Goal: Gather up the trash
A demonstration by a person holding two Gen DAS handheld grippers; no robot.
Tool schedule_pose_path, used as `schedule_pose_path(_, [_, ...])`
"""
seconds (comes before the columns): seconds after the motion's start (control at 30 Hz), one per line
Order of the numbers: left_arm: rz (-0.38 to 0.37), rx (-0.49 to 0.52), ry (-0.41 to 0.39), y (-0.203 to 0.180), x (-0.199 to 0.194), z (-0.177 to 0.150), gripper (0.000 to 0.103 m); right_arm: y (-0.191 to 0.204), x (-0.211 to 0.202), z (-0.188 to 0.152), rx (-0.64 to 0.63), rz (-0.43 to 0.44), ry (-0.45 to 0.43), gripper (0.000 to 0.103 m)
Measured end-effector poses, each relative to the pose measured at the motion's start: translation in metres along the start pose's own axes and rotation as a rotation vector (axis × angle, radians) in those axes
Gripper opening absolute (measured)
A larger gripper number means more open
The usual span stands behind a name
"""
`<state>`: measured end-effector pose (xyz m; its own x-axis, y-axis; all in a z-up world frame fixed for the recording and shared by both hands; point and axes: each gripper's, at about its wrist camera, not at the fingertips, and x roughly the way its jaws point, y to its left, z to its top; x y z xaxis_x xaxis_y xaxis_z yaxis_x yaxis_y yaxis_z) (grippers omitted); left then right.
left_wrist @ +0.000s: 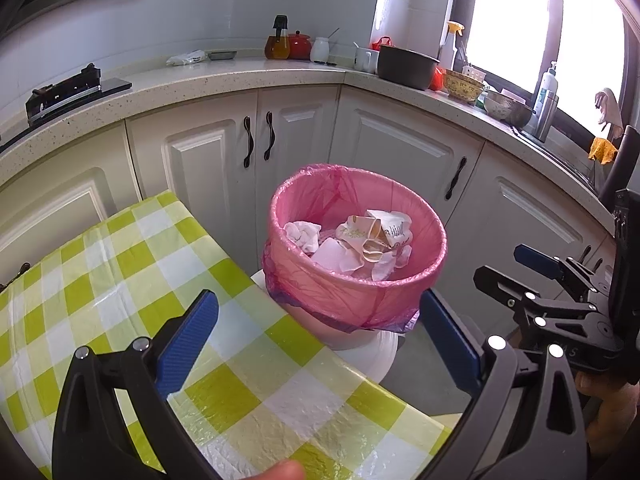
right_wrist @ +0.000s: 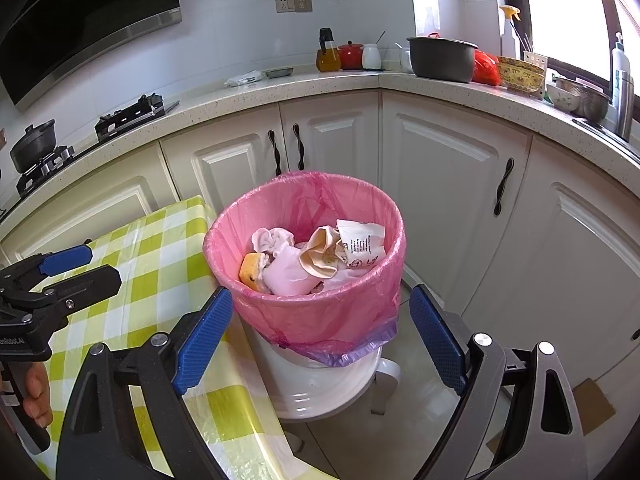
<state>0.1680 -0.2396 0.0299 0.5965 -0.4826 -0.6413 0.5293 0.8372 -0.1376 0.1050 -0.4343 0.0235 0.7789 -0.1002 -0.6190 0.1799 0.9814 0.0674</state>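
Hovering Over a Full Bin: Bag Lift Needs Even Grips

Standing at the centre of both wrist views is the bin [left_wrist: 356, 276], lined with a pink bag [right_wrist: 308, 320] and resting on a white stool [right_wrist: 320, 388] beside the checked desk [left_wrist: 120, 280]. Crumpled paper trash [left_wrist: 360, 240] already lies inside; in the right wrist view a yellow scrap [right_wrist: 250, 272] shows among it. No loose trash is visible on the desk.

Left tongs [left_wrist: 320, 340]: blue pads spread wide at the lower frame, nothing between them, apart from the bag. Right tongs [right_wrist: 320, 344]: likewise wide open and empty, pads flanking the bin's near wall without touching it.

Judgement: the step in hand appears to be taking hold of the bag rim to gather it. Recommended practice: bring each pair of tongs to opposite sides of the rim, pinch only the folded-over plastic, and confirm both grips before lifting. Pull evenly upward; a one-sided tug could tip the bin off the stool, and thin film may tear if pinched at the stretched edge.
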Motion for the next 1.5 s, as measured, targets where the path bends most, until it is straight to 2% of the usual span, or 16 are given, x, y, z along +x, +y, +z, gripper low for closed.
schedule_pose_path(1.5, [-0.007,0.02,0.0,-0.0073,-0.002,0.0035,0.097,0.0007,-0.0056,0.0065,-0.005,0.001,-0.025,0.085])
